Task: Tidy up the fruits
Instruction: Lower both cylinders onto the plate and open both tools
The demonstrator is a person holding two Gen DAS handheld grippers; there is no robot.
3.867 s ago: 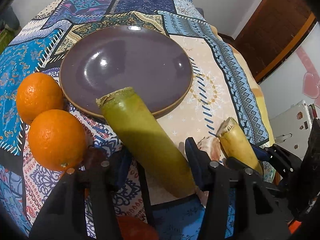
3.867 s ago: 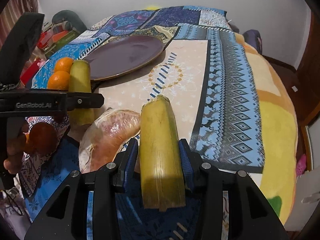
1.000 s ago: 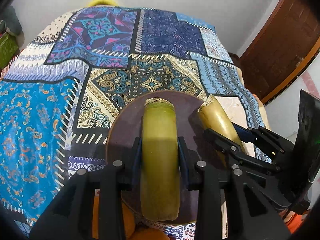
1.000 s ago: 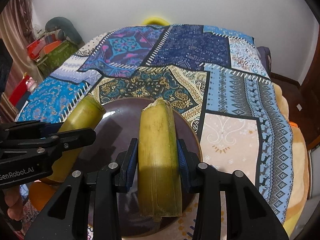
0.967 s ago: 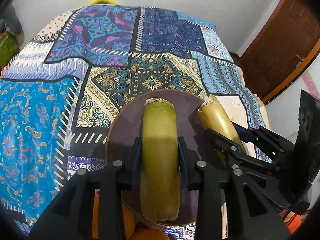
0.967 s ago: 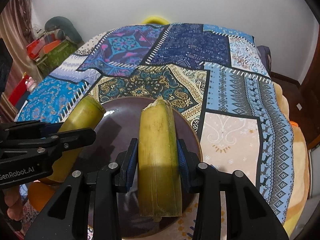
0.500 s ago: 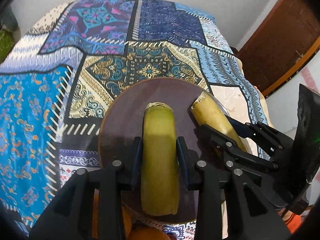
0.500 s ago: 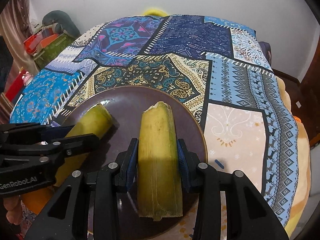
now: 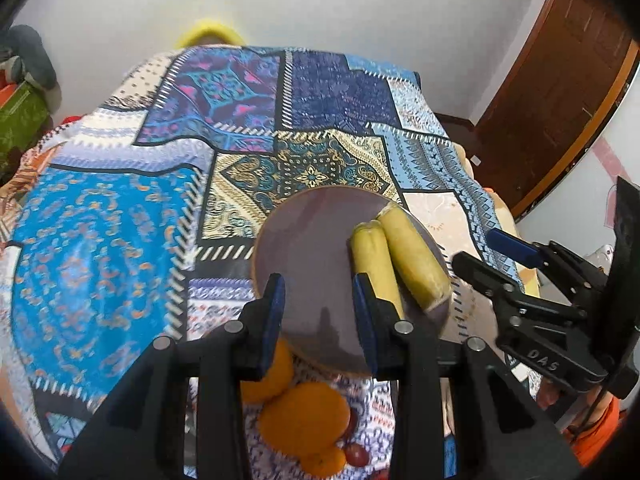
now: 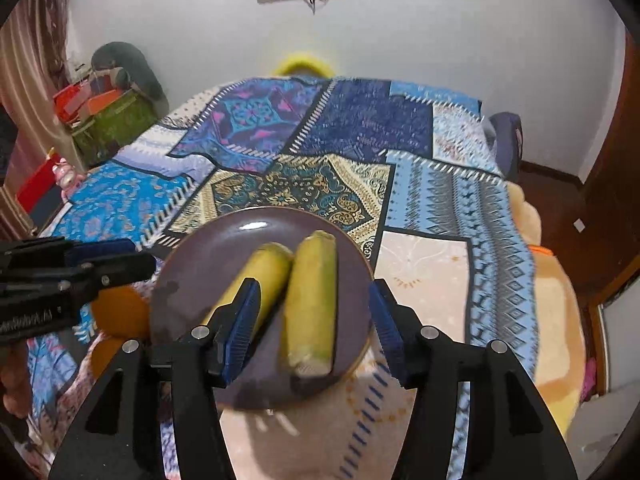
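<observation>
Two yellow-green cut stalks lie side by side on the purple plate (image 9: 304, 232) (image 10: 224, 248): the left stalk (image 9: 374, 264) (image 10: 264, 276) and the right stalk (image 9: 412, 260) (image 10: 312, 292). My left gripper (image 9: 319, 320) (image 10: 116, 258) hangs above the plate's near left part, jaws apart, nothing between them. My right gripper (image 10: 314, 320) (image 9: 484, 252) hovers over the right stalk. Its jaws are opening and its pads stand clear of the stalk. Two oranges (image 9: 304, 416) (image 10: 120, 316) rest beside the plate's near left rim.
The plate sits on a bed with a patchwork cloth (image 9: 100, 240). A small red fruit (image 9: 356, 454) lies by the oranges. Boxes (image 10: 108, 120) stand off the bed's left side and a wooden door (image 9: 560, 100) at the right. A hand (image 10: 16, 384) shows at lower left.
Both stalks have left the jaws and now lie on the plate. Both grippers have risen and drawn back, and the right jaws have spread wider.
</observation>
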